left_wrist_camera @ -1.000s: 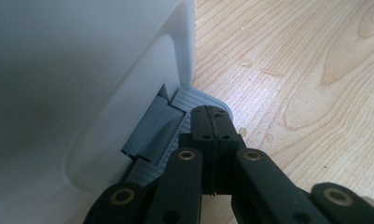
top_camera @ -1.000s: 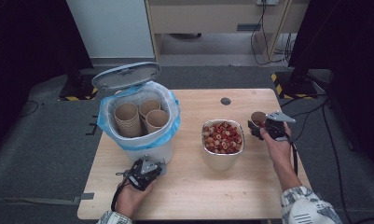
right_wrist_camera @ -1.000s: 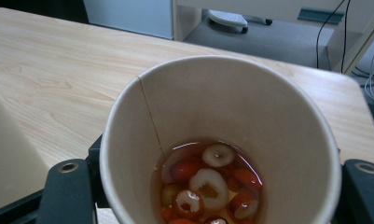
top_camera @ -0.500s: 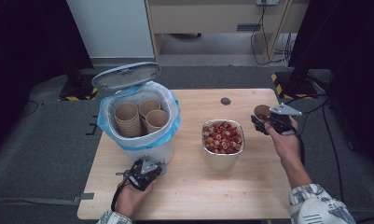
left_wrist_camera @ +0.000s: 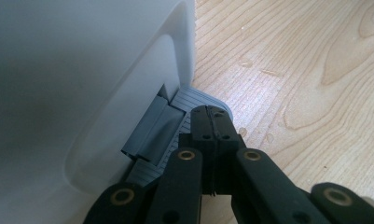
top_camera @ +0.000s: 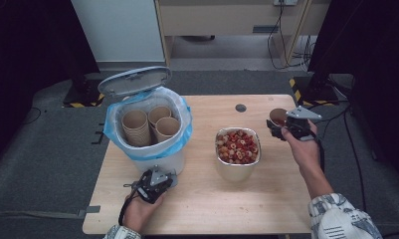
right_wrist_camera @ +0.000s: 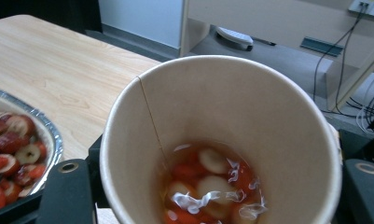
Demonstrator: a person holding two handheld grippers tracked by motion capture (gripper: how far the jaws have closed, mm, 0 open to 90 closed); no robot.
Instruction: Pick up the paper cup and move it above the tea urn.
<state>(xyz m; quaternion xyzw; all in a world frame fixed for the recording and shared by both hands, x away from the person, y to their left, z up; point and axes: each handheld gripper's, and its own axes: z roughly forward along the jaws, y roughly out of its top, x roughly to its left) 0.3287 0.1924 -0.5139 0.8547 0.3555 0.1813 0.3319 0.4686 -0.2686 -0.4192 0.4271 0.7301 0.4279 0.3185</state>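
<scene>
While our left tool (left_wrist_camera: 212, 135), jaws shut, presses the grey pedal (left_wrist_camera: 175, 135) of the white lined bin (top_camera: 147, 144) to keep its lid up, our right tool (top_camera: 281, 130) grips the brown paper cup (right_wrist_camera: 222, 154) of fruit slices in liquid above the wooden worktop (top_camera: 266, 199), beside the foil tray (top_camera: 238, 149).

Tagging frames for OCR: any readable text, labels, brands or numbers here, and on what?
None readable.
paper cup in the right gripper: plain, no print.
white bin and its grey lid: no label visible.
foil tray of red slices: no marking.
left gripper jaws on the bin's pedal: no lettering.
yellow-black hazard stripes on the floor: pattern, no words.
</scene>
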